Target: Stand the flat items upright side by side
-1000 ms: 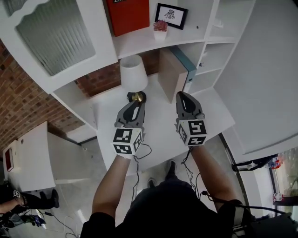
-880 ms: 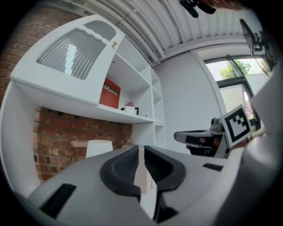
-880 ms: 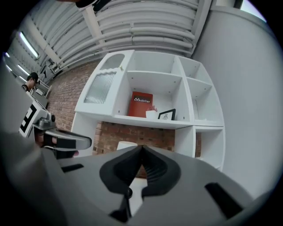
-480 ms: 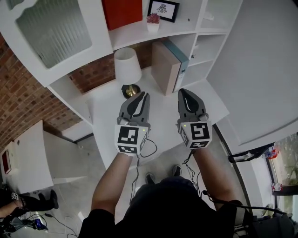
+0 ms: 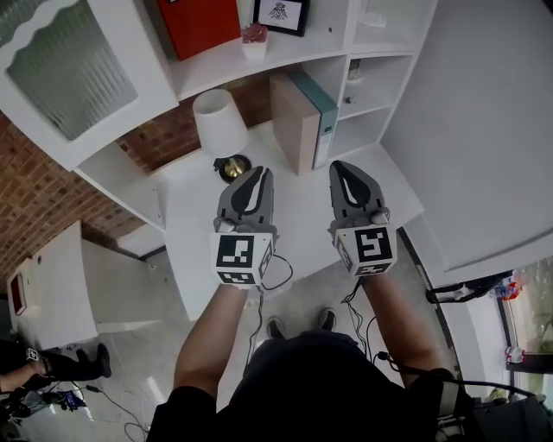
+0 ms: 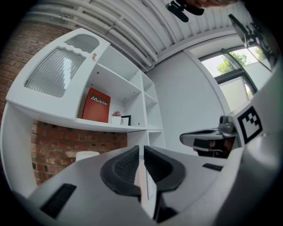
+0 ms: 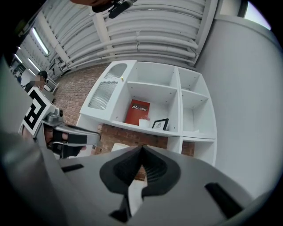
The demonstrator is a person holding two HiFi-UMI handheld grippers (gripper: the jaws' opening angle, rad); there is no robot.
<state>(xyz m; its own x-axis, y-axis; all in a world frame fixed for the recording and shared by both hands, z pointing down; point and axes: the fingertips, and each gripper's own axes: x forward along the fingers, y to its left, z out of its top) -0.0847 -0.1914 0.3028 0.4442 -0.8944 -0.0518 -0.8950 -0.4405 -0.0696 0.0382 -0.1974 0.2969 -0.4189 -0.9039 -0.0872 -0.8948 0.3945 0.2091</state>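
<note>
Two flat items stand upright side by side at the back of the white desk (image 5: 298, 229): a tan book (image 5: 292, 123) and a teal-spined book (image 5: 321, 110), leaning against the shelf divider. My left gripper (image 5: 257, 173) hovers over the desk's middle, short of the lamp, jaws shut with nothing between them. My right gripper (image 5: 340, 167) hovers level beside it, in front of the books, also shut and empty. In the left gripper view my left gripper (image 6: 141, 152) shows its pads together, with the right gripper (image 6: 208, 139) alongside. The right gripper view shows the right gripper (image 7: 140, 153) closed.
A white lamp (image 5: 213, 118) with a brass base stands at the desk's back left. On the shelf above are a red box (image 5: 200, 24), a small potted plant (image 5: 253, 39) and a framed picture (image 5: 279, 12). Open white cubbies (image 5: 367, 82) sit to the right.
Both grippers have drawn back from the lamp and books toward the desk's front edge and risen a little. The books have stayed upright.
</note>
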